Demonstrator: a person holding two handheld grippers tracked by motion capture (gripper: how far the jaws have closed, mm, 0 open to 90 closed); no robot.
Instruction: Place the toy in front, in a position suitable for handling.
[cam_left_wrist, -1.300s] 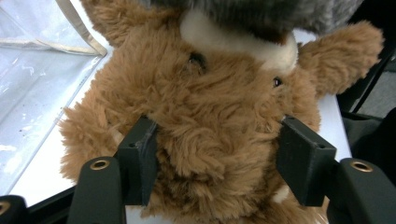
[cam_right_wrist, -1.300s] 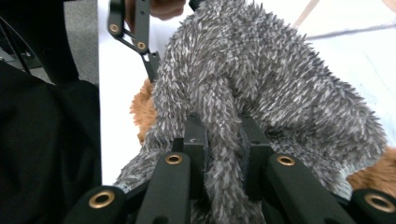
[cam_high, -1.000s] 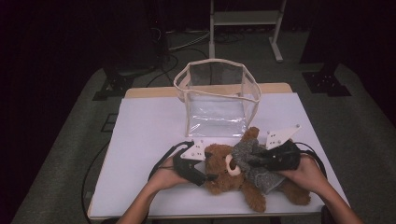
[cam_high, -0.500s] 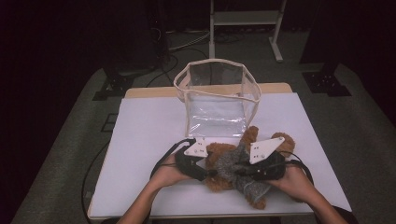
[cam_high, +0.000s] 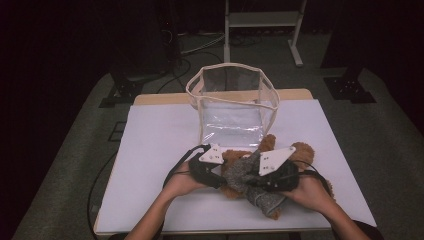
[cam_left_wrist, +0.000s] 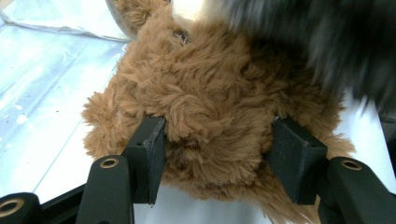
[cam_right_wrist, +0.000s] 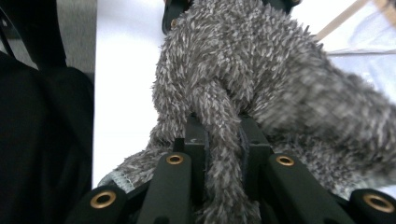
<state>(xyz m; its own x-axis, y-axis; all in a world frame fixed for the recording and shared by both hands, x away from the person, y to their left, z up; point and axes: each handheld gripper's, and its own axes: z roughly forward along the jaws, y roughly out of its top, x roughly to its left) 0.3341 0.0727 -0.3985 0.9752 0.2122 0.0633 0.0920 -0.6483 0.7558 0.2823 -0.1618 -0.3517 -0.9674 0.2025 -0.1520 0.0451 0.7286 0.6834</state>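
You seem to be dressing the bear, which lies near you on the bench: your right gripper pinches the grey garment, your left gripper clasps brown fur. Next, pull the garment along while the left holds firm; both hands rest low, jaws pointing inward.
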